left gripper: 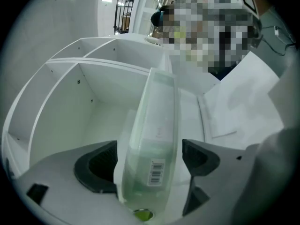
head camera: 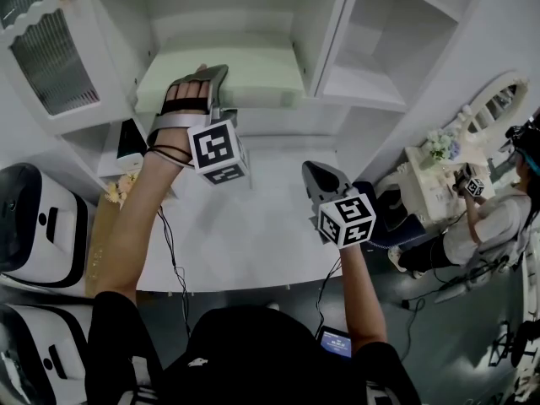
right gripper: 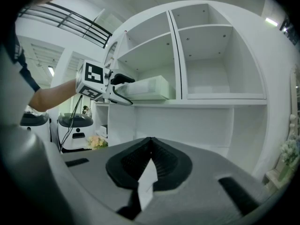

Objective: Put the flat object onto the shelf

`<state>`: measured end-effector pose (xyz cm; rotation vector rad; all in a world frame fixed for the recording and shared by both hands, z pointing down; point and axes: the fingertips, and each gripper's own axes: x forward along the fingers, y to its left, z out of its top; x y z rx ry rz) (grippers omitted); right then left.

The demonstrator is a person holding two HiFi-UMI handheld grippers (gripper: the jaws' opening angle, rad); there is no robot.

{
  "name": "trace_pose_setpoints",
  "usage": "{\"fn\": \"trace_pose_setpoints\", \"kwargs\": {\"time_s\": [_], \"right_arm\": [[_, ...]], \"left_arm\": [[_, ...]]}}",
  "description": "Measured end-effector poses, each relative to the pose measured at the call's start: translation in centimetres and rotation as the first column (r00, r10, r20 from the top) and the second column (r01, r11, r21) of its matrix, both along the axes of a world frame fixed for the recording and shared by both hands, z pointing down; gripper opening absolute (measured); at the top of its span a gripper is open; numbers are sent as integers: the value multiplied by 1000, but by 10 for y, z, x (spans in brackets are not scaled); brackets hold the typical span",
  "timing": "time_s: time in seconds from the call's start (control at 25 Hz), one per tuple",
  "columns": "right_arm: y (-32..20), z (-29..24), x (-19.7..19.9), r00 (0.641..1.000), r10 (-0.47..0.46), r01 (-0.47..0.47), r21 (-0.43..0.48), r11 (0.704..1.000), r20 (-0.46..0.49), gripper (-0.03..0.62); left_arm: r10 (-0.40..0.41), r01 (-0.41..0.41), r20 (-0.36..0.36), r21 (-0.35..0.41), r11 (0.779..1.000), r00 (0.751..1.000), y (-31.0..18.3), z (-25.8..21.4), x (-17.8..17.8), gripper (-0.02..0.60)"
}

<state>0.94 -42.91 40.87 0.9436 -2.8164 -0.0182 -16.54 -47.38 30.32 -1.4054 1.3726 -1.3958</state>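
The flat object is a pale green, see-through box (head camera: 245, 72) with a barcode label (left gripper: 157, 171). It lies flat in the left compartment of the white shelf unit (head camera: 333, 24), its far part on the shelf board. My left gripper (head camera: 201, 81) is shut on the box's near edge, one jaw on each broad face (left gripper: 149, 158). In the right gripper view the box (right gripper: 149, 88) rests level on the shelf board, with the left gripper (right gripper: 123, 82) at its end. My right gripper (head camera: 323, 178) hangs lower over the white table (head camera: 253, 234), shut and empty (right gripper: 150, 159).
The right shelf compartment (head camera: 380, 57) holds nothing. A glass-paned cabinet door (head camera: 51, 57) stands open at the left. White rounded machines (head camera: 34, 218) and flowers (head camera: 122, 188) sit at the left. A person (head camera: 498, 213) works at a dressing table with a mirror (head camera: 498, 99) at the right.
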Motion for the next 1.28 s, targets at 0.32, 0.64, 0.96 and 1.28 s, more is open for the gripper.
{"fn": "trace_pose_setpoints", "kwargs": {"time_s": [0.32, 0.64, 0.96, 1.28], "right_arm": [[18, -7, -2, 1000, 4, -4, 12, 1000, 1, -14], [38, -12, -8, 1000, 0, 0, 22, 1000, 7, -14], [59, -21, -15, 1000, -10, 10, 38, 999, 5, -14], [85, -27, -31, 1000, -18, 18, 49, 999, 7, -14]], "left_arm": [[61, -60, -40, 40, 997, 997, 28, -9, 12, 407], [89, -85, -131, 38, 996, 987, 61, -6, 16, 405], [104, -102, -261, 23, 995, 960, 97, 6, 12, 405], [88, -94, -437, 9, 996, 895, 136, 25, -1, 403]]}}
